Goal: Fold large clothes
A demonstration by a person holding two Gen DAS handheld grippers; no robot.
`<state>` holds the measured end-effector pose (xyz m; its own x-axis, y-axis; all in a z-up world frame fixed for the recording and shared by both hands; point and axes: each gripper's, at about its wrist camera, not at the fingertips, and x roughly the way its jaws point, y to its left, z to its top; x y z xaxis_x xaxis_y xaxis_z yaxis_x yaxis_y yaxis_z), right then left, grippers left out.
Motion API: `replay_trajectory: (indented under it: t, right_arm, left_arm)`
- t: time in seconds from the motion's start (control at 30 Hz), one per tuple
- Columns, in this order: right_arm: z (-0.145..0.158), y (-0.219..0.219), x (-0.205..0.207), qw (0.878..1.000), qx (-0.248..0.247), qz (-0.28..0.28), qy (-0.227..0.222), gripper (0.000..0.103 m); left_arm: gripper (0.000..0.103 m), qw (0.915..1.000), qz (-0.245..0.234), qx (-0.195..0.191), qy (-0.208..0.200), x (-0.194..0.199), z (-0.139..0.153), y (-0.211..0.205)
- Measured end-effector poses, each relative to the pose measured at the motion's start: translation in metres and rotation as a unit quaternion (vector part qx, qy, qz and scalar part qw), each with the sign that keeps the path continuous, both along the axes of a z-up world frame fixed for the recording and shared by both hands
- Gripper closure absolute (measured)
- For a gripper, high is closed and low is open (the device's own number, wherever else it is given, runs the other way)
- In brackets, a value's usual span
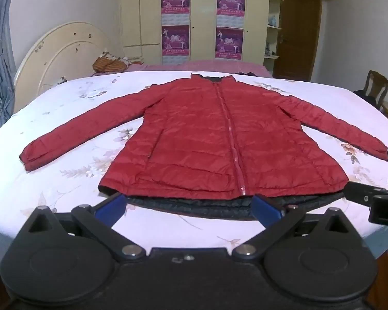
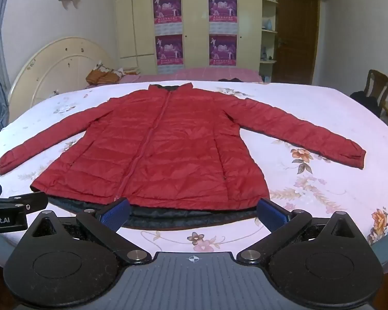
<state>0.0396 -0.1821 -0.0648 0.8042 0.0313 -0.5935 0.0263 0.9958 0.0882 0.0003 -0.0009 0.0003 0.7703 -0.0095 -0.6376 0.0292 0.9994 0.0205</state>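
A red quilted puffer jacket lies flat on the bed, zipped, collar at the far side, both sleeves spread outward; its dark lining shows along the near hem. It also shows in the right wrist view. My left gripper is open and empty, just in front of the hem, left of centre. My right gripper is open and empty, in front of the hem's right half. Each gripper shows at the edge of the other's view: the right gripper and the left gripper.
The bed has a white floral sheet and a cream headboard at the left. A pink bed and a wardrobe with posters stand behind. A wooden chair and a door are at the right.
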Motion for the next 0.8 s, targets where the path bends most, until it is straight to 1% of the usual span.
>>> replay_trajectory:
  t: [0.03, 0.07, 0.13, 0.27, 0.3, 0.47, 0.53, 0.8]
  right_arm:
    - [0.0, 0.0, 0.0, 1.0, 0.001, 0.001, 0.001, 0.0]
    - [0.0, 0.0, 0.0, 1.0, 0.0, 0.001, 0.001, 0.0]
    - [0.001, -0.001, 0.0, 1.0, -0.002, 0.0, -0.004, 0.0]
    - [0.001, 0.0, -0.002, 1.0, -0.007, -0.002, -0.007, 0.0]
    - [0.002, 0.0, -0.002, 1.0, -0.006, -0.003, -0.007, 0.0]
    - [0.002, -0.003, -0.004, 1.0, -0.005, -0.003, -0.006, 0.0]
    - [0.002, -0.002, -0.003, 1.0, -0.005, -0.002, -0.006, 0.0]
    - [0.003, -0.005, -0.003, 1.0, -0.005, -0.006, -0.008, 0.0]
  left_arm:
    - [0.0, 1.0, -0.003, -0.001, -0.001, 0.0, 0.0, -0.001]
    - [0.0, 0.9999, 0.008, -0.012, 0.003, 0.001, 0.0, 0.002]
    - [0.0, 0.9999, 0.006, -0.013, 0.002, 0.002, 0.0, 0.003]
    - [0.0, 0.9999, 0.004, -0.012, -0.001, 0.004, 0.0, 0.006]
    - [0.0, 0.9999, 0.008, -0.008, -0.001, -0.002, -0.003, 0.006]
    - [0.0, 1.0, 0.008, -0.006, -0.001, -0.004, -0.006, 0.012]
    - [0.0, 0.9999, 0.009, -0.006, 0.0, -0.001, -0.004, 0.006]
    - [0.0, 0.9999, 0.01, -0.005, 0.0, -0.001, -0.003, 0.006]
